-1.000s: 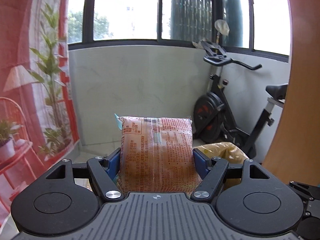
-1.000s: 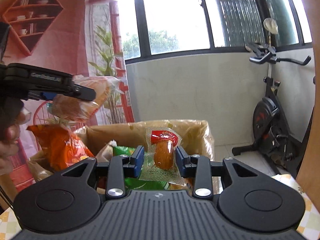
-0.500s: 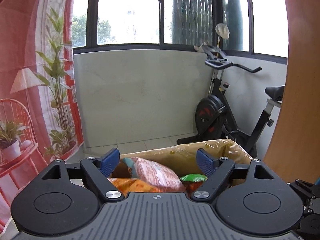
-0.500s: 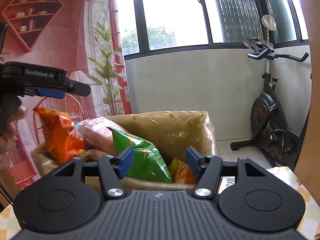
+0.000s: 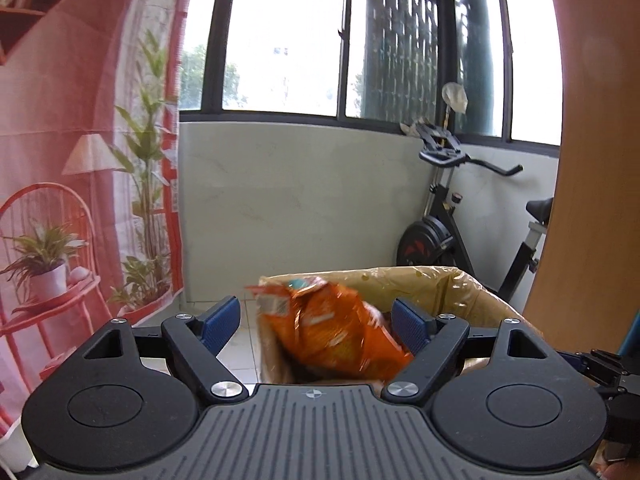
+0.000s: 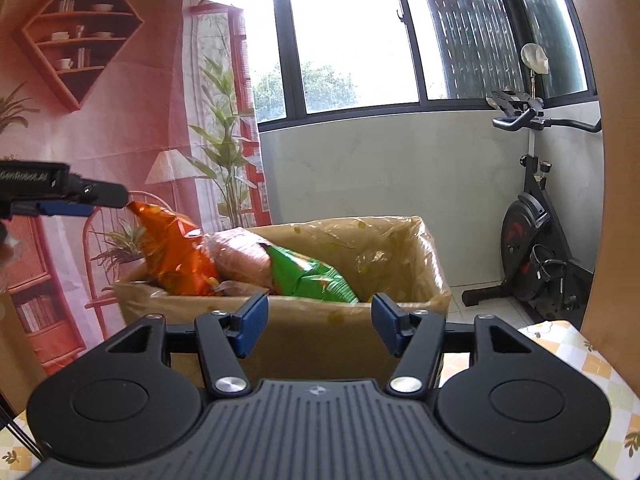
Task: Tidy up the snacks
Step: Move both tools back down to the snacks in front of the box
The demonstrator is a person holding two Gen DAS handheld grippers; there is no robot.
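Observation:
A cardboard box (image 6: 320, 340) lined with yellow plastic holds several snack bags: an orange bag (image 6: 172, 256), a pale orange-pink pack (image 6: 240, 256) and a green bag (image 6: 308, 276). My right gripper (image 6: 316, 328) is open and empty, just in front of the box's near wall. My left gripper (image 5: 316, 322) is open, with the orange bag (image 5: 332, 332) standing in the box (image 5: 472, 292) beyond its jaws, blurred. In the right wrist view the left gripper (image 6: 84, 200) is at the far left, close to the orange bag's top corner.
An exercise bike (image 6: 536, 256) stands on the tiled floor at the right. A red printed backdrop (image 6: 100, 120) hangs at the left. A patterned tablecloth (image 6: 592, 368) shows at the lower right. A wooden panel (image 5: 596, 160) fills the right edge.
Both grippers opened and dropped their snacks: the left let go of the orange-pink pack, the right the sausage pack. Both then pulled back and up from the box.

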